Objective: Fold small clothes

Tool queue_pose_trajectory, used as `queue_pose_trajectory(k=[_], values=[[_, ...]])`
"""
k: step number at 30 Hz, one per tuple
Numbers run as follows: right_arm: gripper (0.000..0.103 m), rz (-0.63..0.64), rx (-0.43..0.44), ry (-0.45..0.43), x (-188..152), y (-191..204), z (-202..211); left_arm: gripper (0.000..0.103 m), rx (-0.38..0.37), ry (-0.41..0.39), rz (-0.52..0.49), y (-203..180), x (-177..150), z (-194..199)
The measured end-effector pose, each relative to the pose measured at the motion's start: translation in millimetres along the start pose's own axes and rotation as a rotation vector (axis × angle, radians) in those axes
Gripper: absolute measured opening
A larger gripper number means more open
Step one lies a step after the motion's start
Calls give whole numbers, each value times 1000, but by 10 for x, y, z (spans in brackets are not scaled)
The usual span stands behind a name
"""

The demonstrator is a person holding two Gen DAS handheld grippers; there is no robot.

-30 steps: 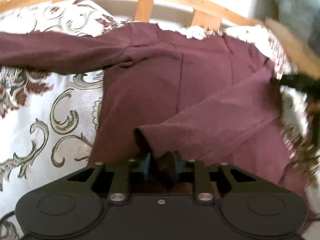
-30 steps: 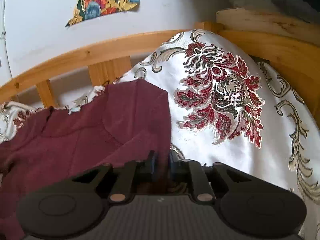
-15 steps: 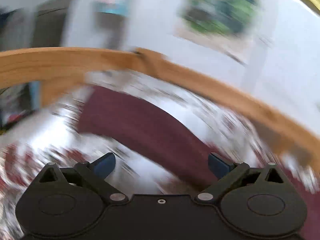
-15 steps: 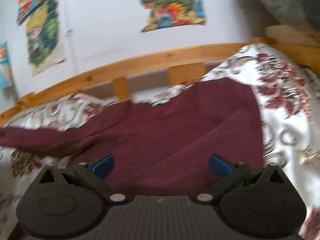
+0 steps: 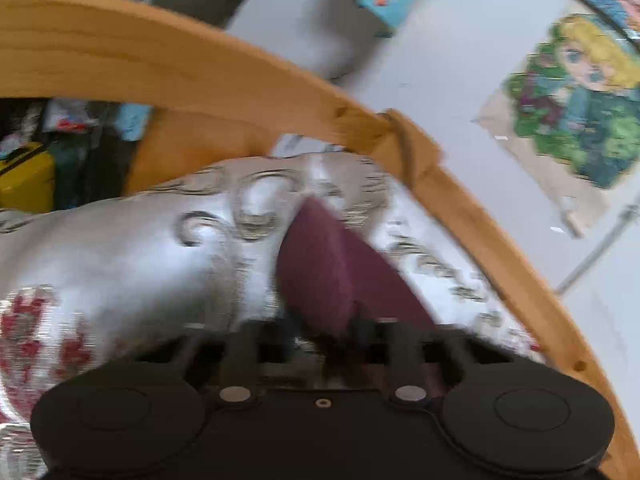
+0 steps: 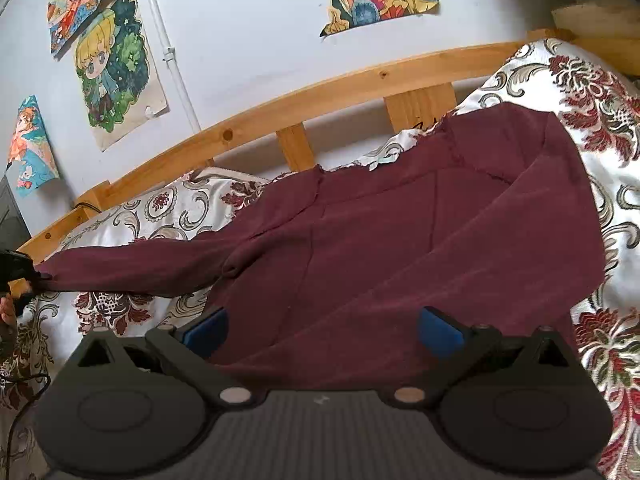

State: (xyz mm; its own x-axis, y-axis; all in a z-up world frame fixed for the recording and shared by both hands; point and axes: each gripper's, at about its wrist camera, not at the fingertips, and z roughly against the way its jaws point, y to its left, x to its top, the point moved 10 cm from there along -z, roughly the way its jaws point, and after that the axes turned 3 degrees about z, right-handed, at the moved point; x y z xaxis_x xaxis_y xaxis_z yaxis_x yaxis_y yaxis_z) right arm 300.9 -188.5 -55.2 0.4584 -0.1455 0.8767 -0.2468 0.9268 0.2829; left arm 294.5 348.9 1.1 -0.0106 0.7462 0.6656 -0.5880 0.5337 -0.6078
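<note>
A maroon long-sleeved top [image 6: 400, 248] lies spread on the patterned bedspread [image 6: 600, 320], with one sleeve folded across its body and the other stretched out to the left. My left gripper [image 5: 324, 340] is shut on the end of that outstretched sleeve [image 5: 320, 264]. In the right wrist view the same gripper [image 6: 36, 276] pinches the cuff at the far left. My right gripper [image 6: 324, 330] stands wide open over the top's near edge. Its blue pads [image 6: 206, 330] have nothing pressed between them.
A wooden bed rail [image 6: 320, 92] with slats runs behind the top, and its corner [image 5: 400, 136] is close beyond the left gripper. Posters [image 6: 116, 72] hang on the white wall. A hand [image 6: 6, 312] and a black cable [image 6: 24, 392] are at the left edge.
Both grippers let go of the fabric they held and opened. The left one swung to the outstretched sleeve and shut on its end. The right one drew back and turned left.
</note>
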Motion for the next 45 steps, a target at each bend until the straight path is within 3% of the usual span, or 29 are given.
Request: queue_pose_trajectory(k=[5, 11, 16, 19, 23, 27, 32, 35, 38, 39, 40, 42, 45], values=[[103, -13, -28, -19, 11, -54, 98, 10, -139, -109, -144, -347, 9, 313], [103, -18, -45, -14, 3, -105, 187, 10, -425, -142, -347, -1219, -210, 730], [103, 1, -120, -6, 8, -191, 299, 10, -740, 8, -454, -1971, -856, 1282], [103, -8, -153, -5, -8, -273, 380, 10, -892, 113, -501, -2264, -1365, 1564], [103, -16, -217, 4, -55, -444, 475, 11, -1023, 271, -571, -2459, -2136, 1826], [103, -52, -319, 24, -142, -738, 544, 11, -1070, 459, -638, -2425, -2924, 1934], [103, -139, -396, 4, -183, -1108, 643, 12, -1096, 526, -821, -2185, -3652, 1962], [103, -153, -420, -6, -187, -1218, 687, 13, -1069, 581, -862, -1997, -3869, 1948], [103, -155, -429, 5, -201, -1253, 661, 32, -1009, 641, -857, -1885, -3950, 1882], [103, -157, -428, 12, -212, -1251, 644, 45, -1000, 654, -847, -1832, -3939, 1864], [103, -156, -425, 18, -226, -1244, 632, 52, -990, 665, -836, -1794, -3925, 1843], [103, -154, -414, 23, -242, -1209, 598, 78, -976, 682, -805, -1735, -3821, 1803], [103, -131, -397, 19, -233, -1140, 557, 91, -923, 699, -748, -1609, -3640, 1695]])
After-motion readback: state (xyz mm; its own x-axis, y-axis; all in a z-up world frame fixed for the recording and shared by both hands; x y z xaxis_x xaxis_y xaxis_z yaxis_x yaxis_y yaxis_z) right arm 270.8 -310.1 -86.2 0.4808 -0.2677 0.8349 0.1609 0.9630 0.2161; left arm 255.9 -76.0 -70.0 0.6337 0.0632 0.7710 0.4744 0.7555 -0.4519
